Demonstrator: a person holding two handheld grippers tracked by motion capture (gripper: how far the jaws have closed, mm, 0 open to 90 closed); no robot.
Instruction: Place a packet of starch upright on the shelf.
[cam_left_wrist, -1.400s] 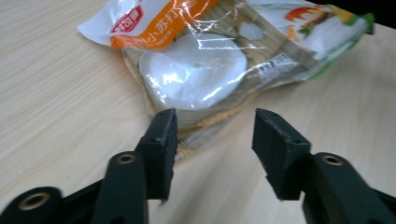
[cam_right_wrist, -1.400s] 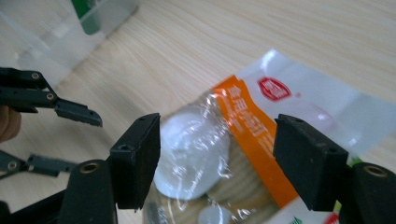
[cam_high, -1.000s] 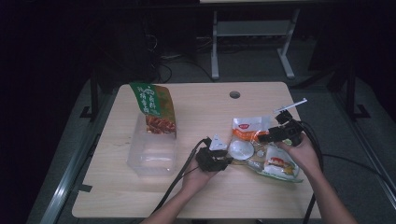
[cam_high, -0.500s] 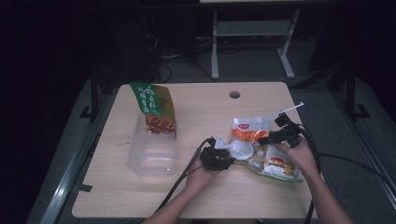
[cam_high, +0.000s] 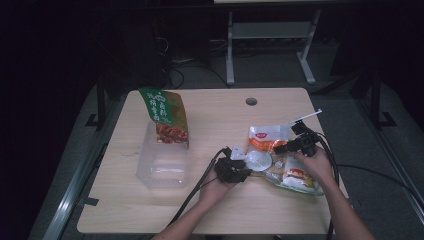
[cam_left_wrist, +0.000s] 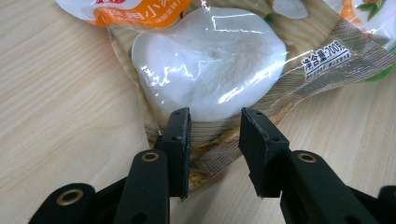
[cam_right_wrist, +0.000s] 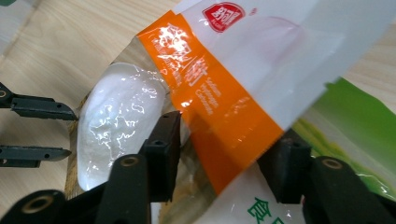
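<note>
A clear-wrapped brown pack holding a white round bun (cam_high: 258, 161) (cam_left_wrist: 210, 60) (cam_right_wrist: 119, 121) lies right of the table's middle. My left gripper (cam_high: 245, 168) (cam_left_wrist: 215, 126) (cam_right_wrist: 70, 133) is at its near edge, open, with the pack's flat rim between the jaws. An orange and white bag (cam_high: 267, 136) (cam_right_wrist: 243, 70) overlaps the pack. My right gripper (cam_high: 276, 148) (cam_right_wrist: 227, 128) straddles that bag's end. Its jaws have just been closing, and I see no firm pinch. A green and white bag (cam_high: 297, 177) (cam_right_wrist: 350, 135) lies under the right hand.
At the left a green snack bag (cam_high: 165, 115) stands upright behind a clear plastic tub (cam_high: 162, 162). A cable hole (cam_high: 251, 101) sits near the table's far edge. Both grippers' cables trail toward the near edge. Bare wood spans the centre between the tub and the packs.
The right gripper has sunk slightly onto the orange and white bag and its jaws have narrowed. The left gripper has kept its place at the bun pack.
</note>
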